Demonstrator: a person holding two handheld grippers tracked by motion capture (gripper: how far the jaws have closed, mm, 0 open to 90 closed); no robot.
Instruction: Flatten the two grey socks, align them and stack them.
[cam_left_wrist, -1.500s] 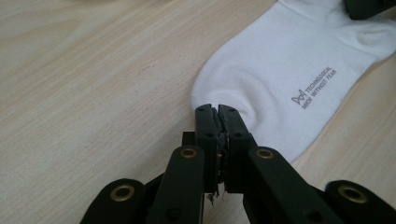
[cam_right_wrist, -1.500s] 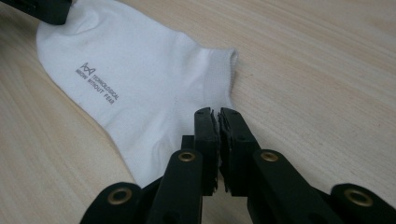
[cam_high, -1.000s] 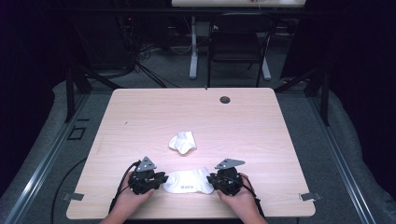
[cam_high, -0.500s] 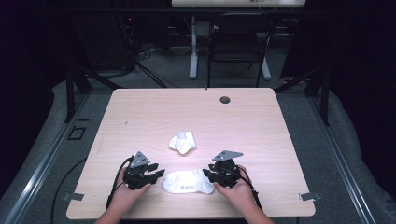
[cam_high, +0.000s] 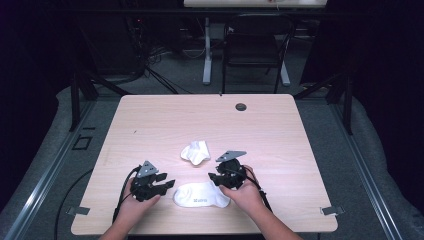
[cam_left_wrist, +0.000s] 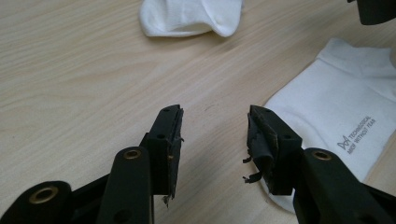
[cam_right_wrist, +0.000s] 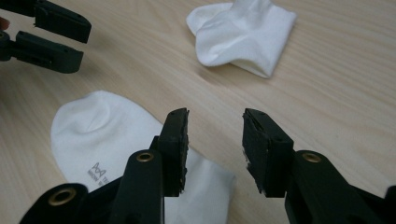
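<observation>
Left gripper (cam_high: 169, 185): jaws spread, having just been opening; only bare wood lies between the pads in the left gripper view (cam_left_wrist: 212, 135).
Left fingers (cam_left_wrist: 172, 140): worn pads, apart from each other, touching no cloth.
Right gripper (cam_high: 214, 178): jaws spread, also just been opening; nothing is pinched between them in the right gripper view (cam_right_wrist: 215, 142).
Right fingers (cam_right_wrist: 176, 140): one pad hangs over the flat sock's edge; I cannot tell whether it touches. The other is over bare wood.
Flat sock (cam_high: 201, 194): lies flat between the two grippers, just beside the left fingertips and just under the right ones; grey print shows on it (cam_left_wrist: 336, 126) (cam_right_wrist: 102, 140).
Crumpled sock (cam_high: 195, 152): bunched, beyond both sets of fingers, apart from the flat sock (cam_left_wrist: 191, 16) (cam_right_wrist: 243, 35).
Hands: left hand (cam_high: 135, 205) and right hand (cam_high: 245, 192) hold the gripper bodies from the near edge.
Table (cam_high: 300, 150): light wood, under everything.
Grommet (cam_high: 241, 106): at the far edge, well apart from the fingers.
</observation>
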